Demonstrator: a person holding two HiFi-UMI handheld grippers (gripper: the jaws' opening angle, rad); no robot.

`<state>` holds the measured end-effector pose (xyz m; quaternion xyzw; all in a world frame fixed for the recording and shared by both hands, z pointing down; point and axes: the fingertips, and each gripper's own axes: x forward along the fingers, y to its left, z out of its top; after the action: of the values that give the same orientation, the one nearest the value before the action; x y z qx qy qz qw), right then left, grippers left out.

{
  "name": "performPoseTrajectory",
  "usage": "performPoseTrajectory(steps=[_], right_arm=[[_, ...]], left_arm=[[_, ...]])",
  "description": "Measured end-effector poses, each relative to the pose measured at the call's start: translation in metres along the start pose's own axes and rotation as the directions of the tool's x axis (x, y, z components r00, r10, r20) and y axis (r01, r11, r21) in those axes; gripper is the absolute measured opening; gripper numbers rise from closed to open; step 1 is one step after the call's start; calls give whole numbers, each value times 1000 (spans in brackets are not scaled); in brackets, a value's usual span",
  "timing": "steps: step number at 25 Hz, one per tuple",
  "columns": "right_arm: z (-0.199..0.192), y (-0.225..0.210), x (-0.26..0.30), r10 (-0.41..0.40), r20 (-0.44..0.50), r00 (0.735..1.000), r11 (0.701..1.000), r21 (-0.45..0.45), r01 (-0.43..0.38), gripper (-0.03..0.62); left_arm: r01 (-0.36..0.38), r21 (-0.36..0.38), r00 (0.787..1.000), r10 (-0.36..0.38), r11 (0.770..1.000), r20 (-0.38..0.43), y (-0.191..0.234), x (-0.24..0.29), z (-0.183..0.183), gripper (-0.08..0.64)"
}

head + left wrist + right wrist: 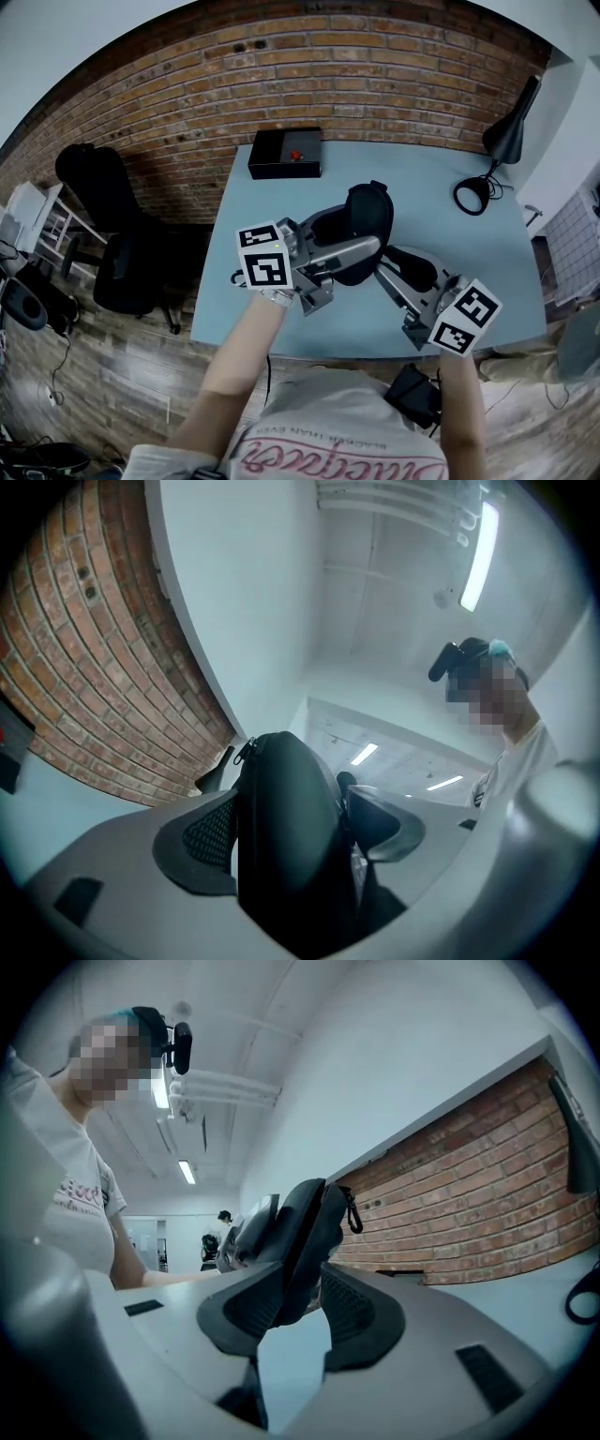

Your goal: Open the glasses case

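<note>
The black zip-up glasses case (368,214) stands on edge above the blue-grey table (450,230), between my two grippers. My left gripper (352,240) reaches in from the left. In the left gripper view its jaws stand wide around the case (291,836) and I see no pad pressing on it. My right gripper (398,267) comes from the lower right. In the right gripper view the case (309,1227) tapers down between the two pads and is pinched there. Its zipper pull (354,1211) hangs on the brick-wall side.
A black box with a red button (286,153) sits at the table's far left. A black desk lamp (511,131) and its coiled cable (473,195) are at the far right. An office chair (108,202) stands left of the table.
</note>
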<state>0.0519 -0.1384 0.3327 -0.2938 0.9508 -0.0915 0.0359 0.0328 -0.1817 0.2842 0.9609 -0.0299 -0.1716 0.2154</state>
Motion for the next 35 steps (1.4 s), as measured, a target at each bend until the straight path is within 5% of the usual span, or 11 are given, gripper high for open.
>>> performPoseTrajectory(steps=[4,9,15,19,24,30,35], right_arm=[[5,2,-2,21,21,1000,1000,-1,-21,118],[0,-17,-6,-74,-27,997,997,-26,74,117],[0,-1,4,40,6,999,995,94,-40,100],[-18,2,17,24,-87,996,999,43,-20,100],[-25,-16,14,-119,-135,984,993,0,120,83],[-14,-51,-7,-292,-99,951,955,26,295,55],[-8,-81,-27,-520,-69,852,854,-15,520,52]], left_arm=[[71,-47,995,-67,996,69,-6,-3,4,348],[168,-82,977,-155,982,147,-13,-14,15,348],[214,-110,972,-199,971,127,-18,-11,9,330],[255,-119,967,-251,959,48,-31,1,-8,345],[193,-42,981,-194,980,-15,-29,9,-17,357],[-16,71,998,20,997,-61,-3,8,-18,357],[-167,65,982,171,984,-73,18,10,-20,357]])
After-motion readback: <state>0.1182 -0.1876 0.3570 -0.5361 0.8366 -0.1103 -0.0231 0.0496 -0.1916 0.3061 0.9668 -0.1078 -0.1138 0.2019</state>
